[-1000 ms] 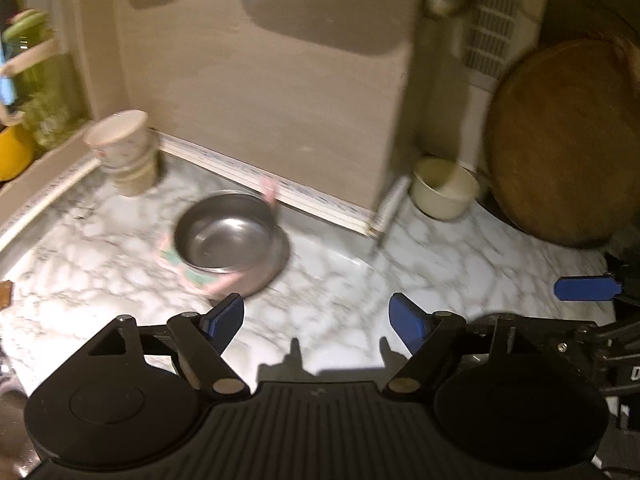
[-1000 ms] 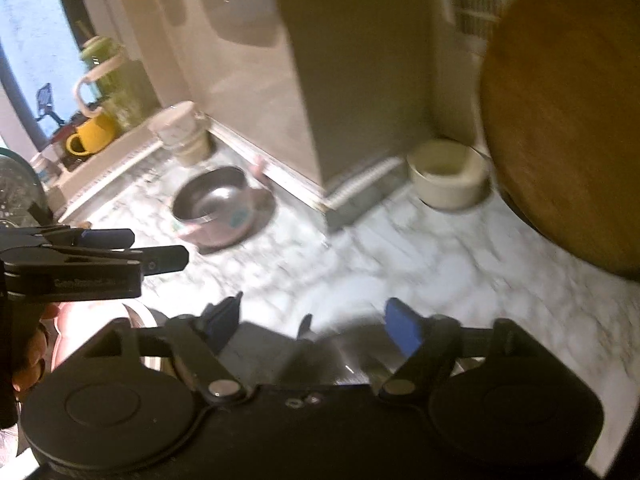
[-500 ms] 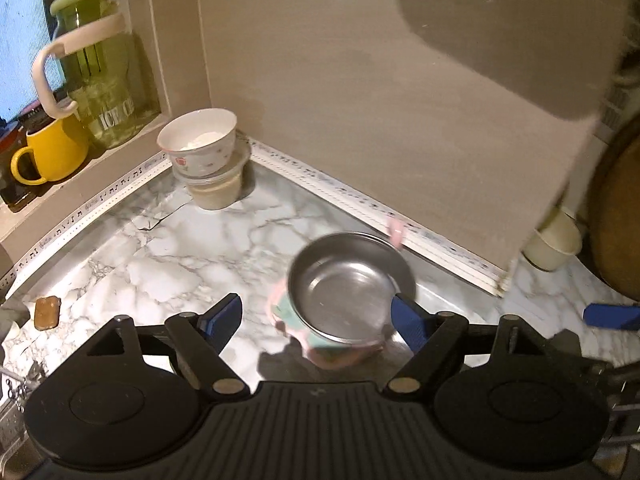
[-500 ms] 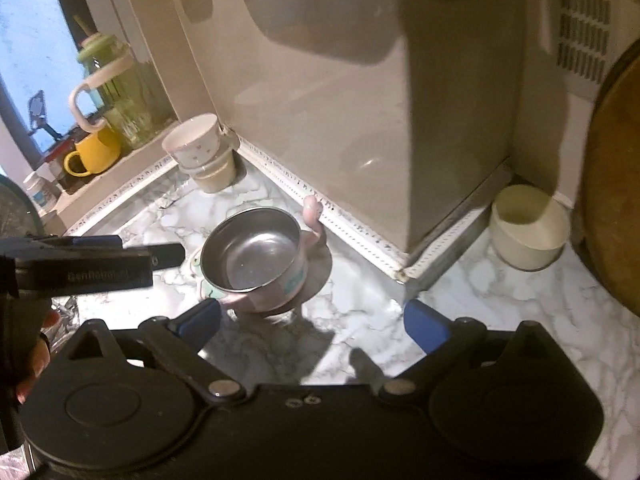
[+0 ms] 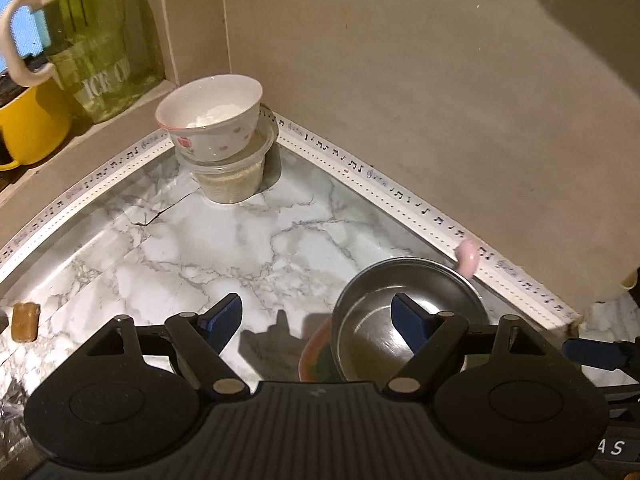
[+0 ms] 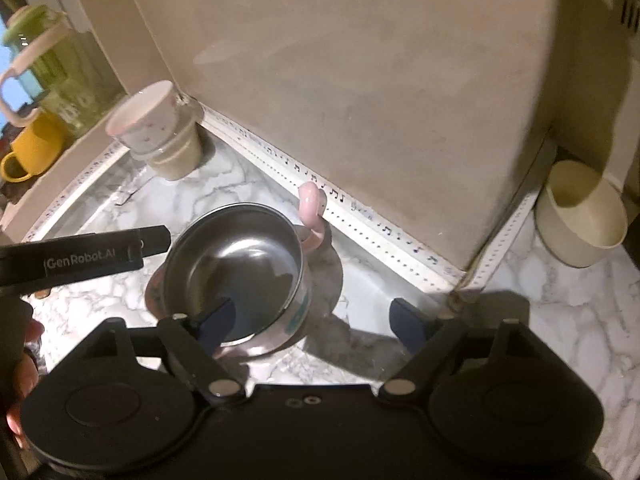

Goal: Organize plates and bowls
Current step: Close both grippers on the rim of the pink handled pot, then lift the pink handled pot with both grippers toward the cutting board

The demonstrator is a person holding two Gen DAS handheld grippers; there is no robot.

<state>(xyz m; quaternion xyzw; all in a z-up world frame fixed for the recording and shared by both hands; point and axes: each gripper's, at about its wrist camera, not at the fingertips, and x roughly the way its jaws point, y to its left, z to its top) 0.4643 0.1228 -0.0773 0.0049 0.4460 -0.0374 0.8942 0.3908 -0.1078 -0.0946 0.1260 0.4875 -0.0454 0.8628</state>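
Observation:
A steel bowl (image 5: 368, 320) (image 6: 236, 256) with a pink outer shell and pink handle (image 6: 312, 208) stands on the marble counter (image 5: 240, 248). My left gripper (image 5: 318, 318) is open, with one finger over the bowl's inside and the other left of it. My right gripper (image 6: 312, 320) straddles the bowl's right wall; its jaws are closing, and neither pad presses on it. A finger of my left gripper (image 6: 152, 240) reaches the bowl's left rim in the right wrist view. In the corner, a white floral bowl (image 5: 212, 116) sits on a clear plastic tub (image 5: 232, 180).
A cream bowl (image 6: 580, 216) stands past the wall pillar (image 6: 400, 100) at the right. A green glass pitcher (image 5: 92, 48) and a yellow mug (image 5: 28, 128) are on the sill at the left. A small brown block (image 5: 26, 320) lies near the counter's left edge. A person's hand (image 6: 20, 360) holds the left gripper.
Both grippers have moved left and down to the steel bowl, which now lies under their fingers. The right jaws widened, then narrowed again. The corner bowls look nearer.

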